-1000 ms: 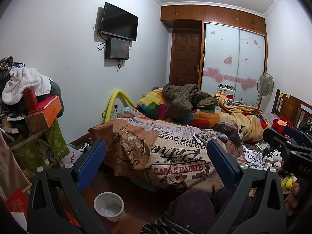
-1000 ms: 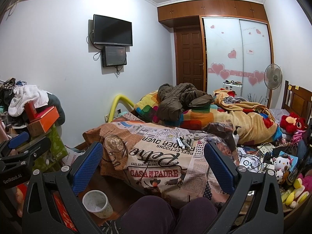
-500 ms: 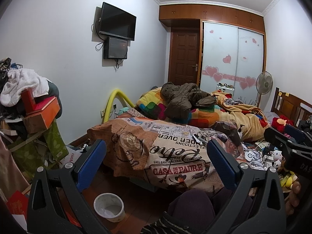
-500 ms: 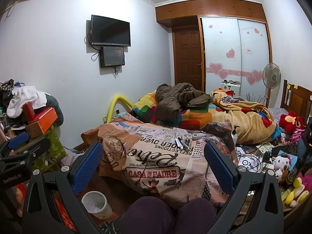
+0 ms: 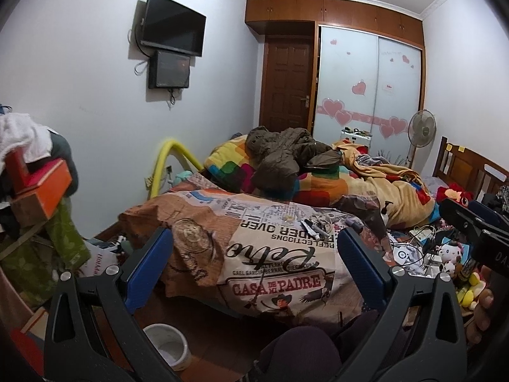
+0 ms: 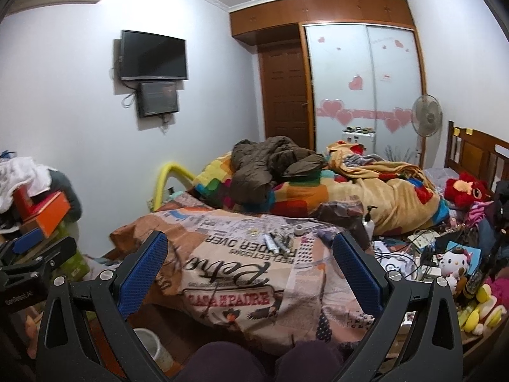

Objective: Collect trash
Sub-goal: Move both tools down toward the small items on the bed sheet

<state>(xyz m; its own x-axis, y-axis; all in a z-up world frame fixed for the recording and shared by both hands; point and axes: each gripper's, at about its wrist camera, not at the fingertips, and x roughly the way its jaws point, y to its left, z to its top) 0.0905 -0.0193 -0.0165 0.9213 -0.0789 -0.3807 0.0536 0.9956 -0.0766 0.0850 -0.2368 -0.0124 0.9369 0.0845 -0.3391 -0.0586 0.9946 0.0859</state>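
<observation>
Small loose items, tubes and wrappers [image 5: 315, 226] [image 6: 275, 242], lie on the printed bedcover [image 5: 273, 254] [image 6: 229, 273] ahead of both grippers. A white roll [image 6: 299, 229] sits beside them. On the floor at lower left stands a white bucket [image 5: 168, 345] [image 6: 152, 347]. My left gripper [image 5: 254, 264] is held open in the air over the bed's near end, nothing between its blue pads. My right gripper [image 6: 249, 261] is open too, also holding nothing. Each gripper shows at the edge of the other's view.
A brown jacket [image 5: 283, 156] and heaped blankets [image 6: 381, 191] cover the far bed. Cables, soft toys and clutter [image 6: 445, 261] fill the right side. Boxes and clothes [image 5: 35, 184] pile up at left. A person's knees [image 6: 254, 363] are below. A fan [image 6: 426, 117] stands by the wardrobe.
Both views have shifted closer to the bed and slightly leftward; the bucket has slid lower in the right wrist view. Both grippers stay open.
</observation>
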